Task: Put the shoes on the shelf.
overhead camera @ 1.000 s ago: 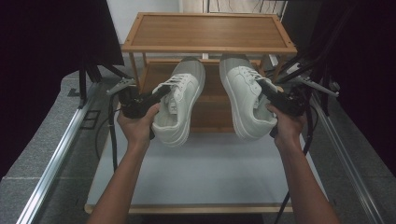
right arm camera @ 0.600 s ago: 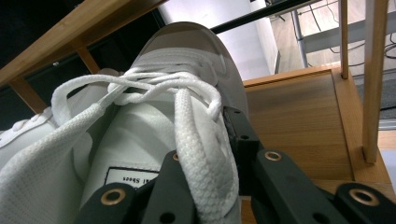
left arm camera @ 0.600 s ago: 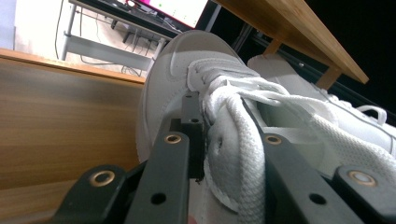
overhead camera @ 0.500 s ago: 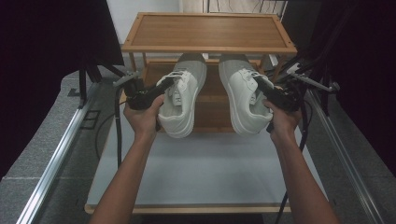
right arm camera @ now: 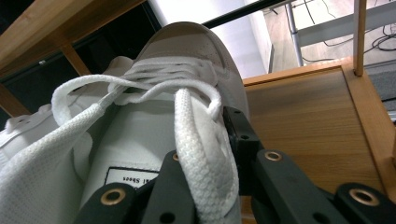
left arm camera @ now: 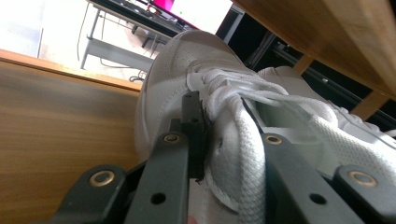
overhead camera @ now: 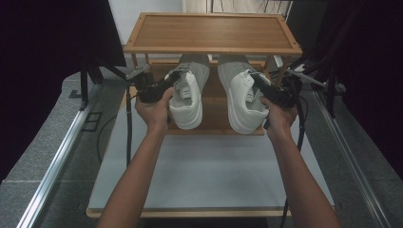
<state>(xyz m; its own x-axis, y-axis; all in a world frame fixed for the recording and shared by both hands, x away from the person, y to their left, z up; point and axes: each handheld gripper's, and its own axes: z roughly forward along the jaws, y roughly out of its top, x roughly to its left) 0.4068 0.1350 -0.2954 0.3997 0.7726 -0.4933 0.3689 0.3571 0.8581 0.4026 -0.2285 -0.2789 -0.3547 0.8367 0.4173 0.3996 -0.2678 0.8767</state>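
High view: each gripper [overhead camera: 177,85] [overhead camera: 256,83] clenches a white shoe [overhead camera: 187,95] [overhead camera: 242,97] on the rack's [overhead camera: 214,47] lower shelf.

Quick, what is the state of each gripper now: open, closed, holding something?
Left gripper: closed on the left white shoe, at its collar.
Right gripper: closed on the right white shoe, at its collar.

two shoes [overhead camera: 190,92] [overhead camera: 243,95] side by side on the rack's lower shelf [overhead camera: 214,121].

shoes [overhead camera: 189,95]: 2 | grippers [overhead camera: 159,88]: 2 | wooden rack [overhead camera: 211,31]: 1 | hands [overhead camera: 153,111]: 2
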